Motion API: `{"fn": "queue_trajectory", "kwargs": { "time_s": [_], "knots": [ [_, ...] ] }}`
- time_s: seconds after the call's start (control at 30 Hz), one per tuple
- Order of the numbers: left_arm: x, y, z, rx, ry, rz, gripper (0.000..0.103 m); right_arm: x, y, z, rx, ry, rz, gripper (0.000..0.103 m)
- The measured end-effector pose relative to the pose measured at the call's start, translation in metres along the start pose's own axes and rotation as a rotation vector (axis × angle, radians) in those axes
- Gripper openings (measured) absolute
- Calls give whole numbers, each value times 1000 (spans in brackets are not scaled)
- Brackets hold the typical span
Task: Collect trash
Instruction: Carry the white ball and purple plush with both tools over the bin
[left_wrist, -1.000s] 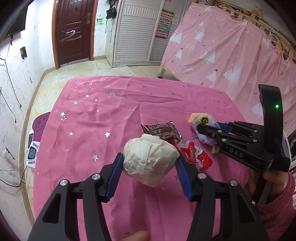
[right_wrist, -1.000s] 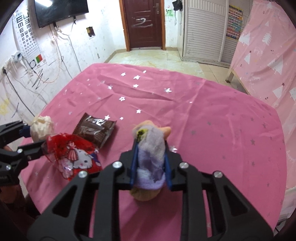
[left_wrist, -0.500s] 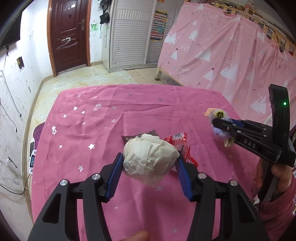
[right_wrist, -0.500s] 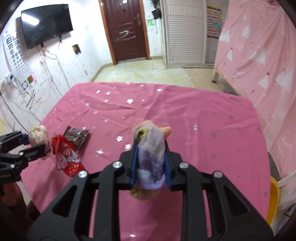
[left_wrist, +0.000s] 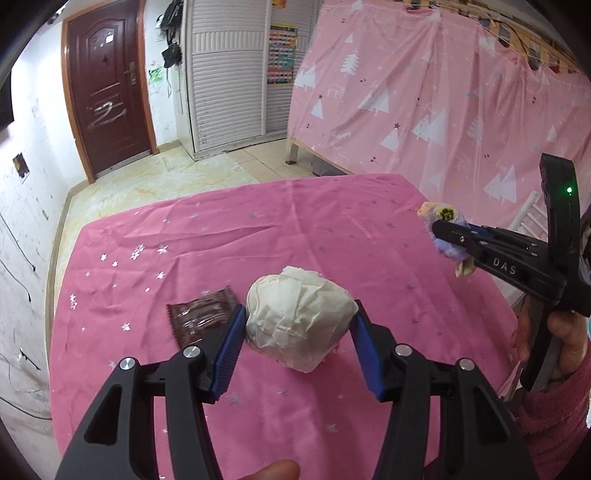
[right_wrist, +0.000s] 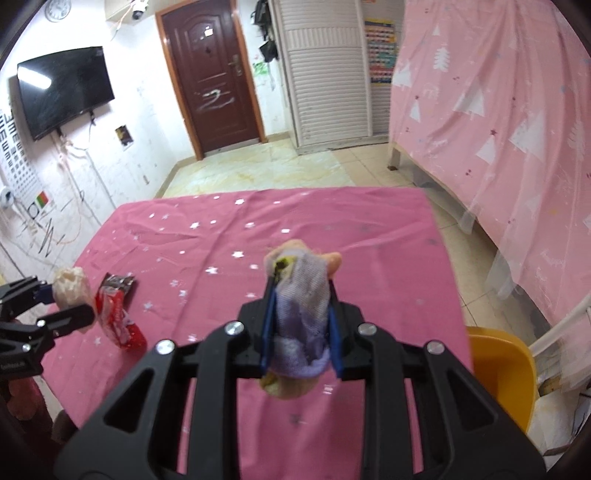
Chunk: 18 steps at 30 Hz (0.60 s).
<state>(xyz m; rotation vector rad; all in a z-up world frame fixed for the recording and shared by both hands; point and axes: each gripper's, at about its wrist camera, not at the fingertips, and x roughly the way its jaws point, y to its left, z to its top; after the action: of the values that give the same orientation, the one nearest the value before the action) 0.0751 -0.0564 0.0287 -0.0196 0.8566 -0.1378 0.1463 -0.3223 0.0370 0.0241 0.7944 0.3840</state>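
The left gripper (left_wrist: 299, 325) was clamped on a crumpled ball of white paper (left_wrist: 297, 317), its blue pads (left_wrist: 229, 350) pressing the ball from both sides and holding it clear above the table (left_wrist: 258, 229), which was covered with a pink star-printed cloth. The right gripper (right_wrist: 300, 325) was closed tight on a squashed bundle of purple mesh (right_wrist: 303, 317) with a pale peach mass showing at its top and bottom; the jaws stood nearly together with the bundle pinched between them. That bundle also hung in the air, off the cloth.

In the left wrist view the right gripper (left_wrist: 448, 236) reached in from the right edge of the table, the purple bundle (left_wrist: 445, 236) at its tip, with a hand (left_wrist: 554, 332) in a pink sleeve gripping its handle. In the right wrist view the left gripper (right_wrist: 68, 295) stood at the left edge of the table with the white ball (right_wrist: 70, 286) between its fingers.

Two pieces lay on the table near its left edge: a brown wrapper (left_wrist: 201, 319), flat on the cloth, and a red wrapper (right_wrist: 118, 321) just beside it. In the left wrist view the brown wrapper sat just left of the held ball.

A yellow bin (right_wrist: 498, 373) stood on the floor just beyond the near right corner of the table.
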Motion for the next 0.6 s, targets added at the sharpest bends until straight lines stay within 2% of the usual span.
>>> {"fn": "queue_trajectory", "kwargs": {
  "time_s": [0.4,0.6],
  "knots": [
    [12,-59,11,101,23,-30,51,-18,-68,-21,120,-30,-50,23],
    [14,-82,26,128,21,-55,51,-27,-94,-31,162,-44,-69,23]
  ]
}}
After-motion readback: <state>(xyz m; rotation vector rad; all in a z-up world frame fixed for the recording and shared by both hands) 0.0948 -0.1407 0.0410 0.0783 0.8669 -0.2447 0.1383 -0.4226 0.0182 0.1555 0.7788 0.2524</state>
